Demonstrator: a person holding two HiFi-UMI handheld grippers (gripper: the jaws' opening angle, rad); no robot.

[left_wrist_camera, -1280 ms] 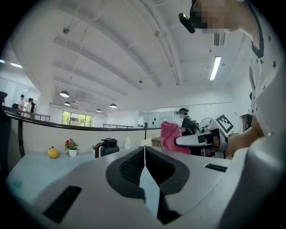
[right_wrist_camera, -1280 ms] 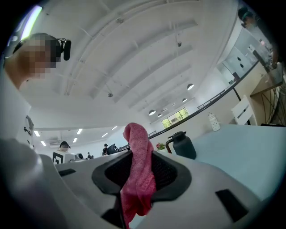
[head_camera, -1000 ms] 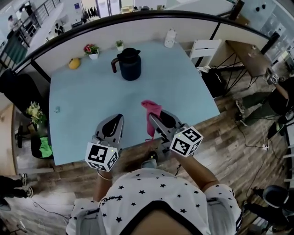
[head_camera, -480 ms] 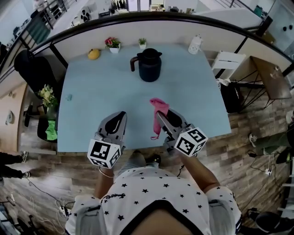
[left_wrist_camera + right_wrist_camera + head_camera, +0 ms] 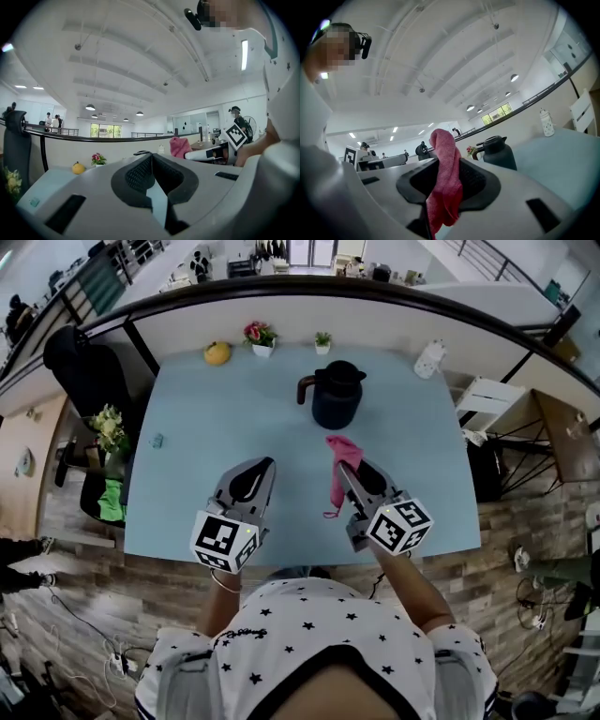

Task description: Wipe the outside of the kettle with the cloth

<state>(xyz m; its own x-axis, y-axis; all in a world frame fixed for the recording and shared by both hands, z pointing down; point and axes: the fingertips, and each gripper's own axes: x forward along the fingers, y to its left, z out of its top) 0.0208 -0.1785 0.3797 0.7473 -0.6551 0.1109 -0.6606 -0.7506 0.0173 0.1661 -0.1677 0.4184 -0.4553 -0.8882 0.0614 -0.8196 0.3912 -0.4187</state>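
Note:
A dark navy kettle [image 5: 337, 395] with a black lid and handle stands upright at the far middle of the light blue table [image 5: 187, 446]; the right gripper view shows the kettle [image 5: 498, 153] ahead and to the right. My right gripper [image 5: 351, 468] is shut on a pink cloth [image 5: 339, 468], which hangs down from its jaws above the table, short of the kettle. The cloth [image 5: 445, 180] fills the gap between the jaws in the right gripper view. My left gripper [image 5: 255, 474] hovers over the near table, jaws closed and holding nothing, and its own view shows the pink cloth [image 5: 179, 146] to its right.
Along the table's far edge sit a yellow fruit-like object [image 5: 217, 353], a pot of pink flowers [image 5: 258, 336], a small green plant [image 5: 322, 340] and a white bottle [image 5: 429, 359]. A small teal item [image 5: 157, 440] lies near the left edge. A black chair [image 5: 89, 367] stands at the left.
The head view has shifted, so the table and kettle sit further right and nearer. Both grippers have moved slightly forward over the table, the right one still holding the cloth.

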